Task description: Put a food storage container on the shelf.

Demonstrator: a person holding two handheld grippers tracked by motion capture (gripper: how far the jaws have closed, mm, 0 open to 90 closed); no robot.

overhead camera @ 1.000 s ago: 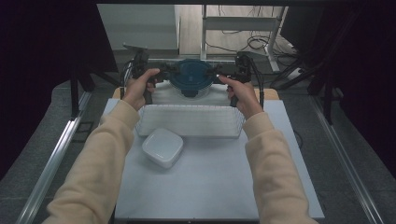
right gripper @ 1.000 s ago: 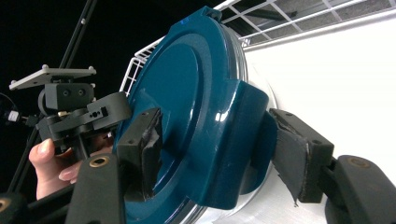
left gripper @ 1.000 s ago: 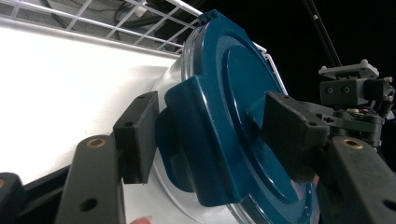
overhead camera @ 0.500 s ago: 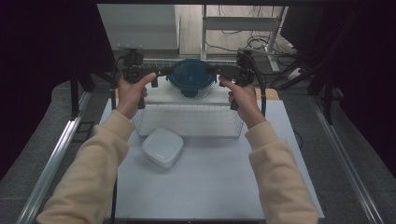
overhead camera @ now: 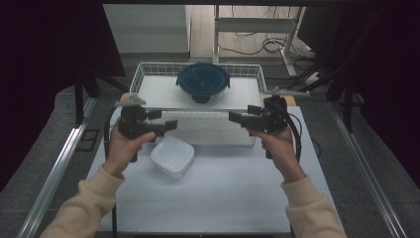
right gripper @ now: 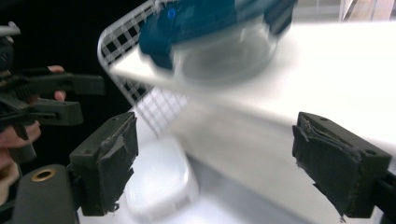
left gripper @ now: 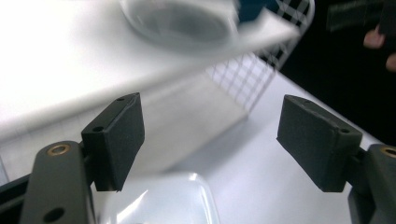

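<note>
A round glass container with a dark blue lid (overhead camera: 203, 82) sits in a white wire basket (overhead camera: 143, 74) at the back of the table. It appears blurred in the left gripper view (left gripper: 182, 21) and the right gripper view (right gripper: 210, 32). My left gripper (overhead camera: 166, 120) (left gripper: 217, 140) hovers open over the basket's near left corner, with nothing between its fingers. My right gripper (overhead camera: 242, 114) (right gripper: 229, 163) hangs open opposite it at the near right, also holding nothing. The two point toward each other.
A white square container (overhead camera: 172, 156) (left gripper: 159, 200) (right gripper: 159, 182) lies on the white table top (overhead camera: 223, 198) just in front of the basket, below my left gripper. Metal rails (overhead camera: 54, 168) run along both table sides. Cables trail from the right gripper.
Both grippers have drawn back from the two sides of the blue-lidded container to the basket's near edge. The container and basket stay in place.
</note>
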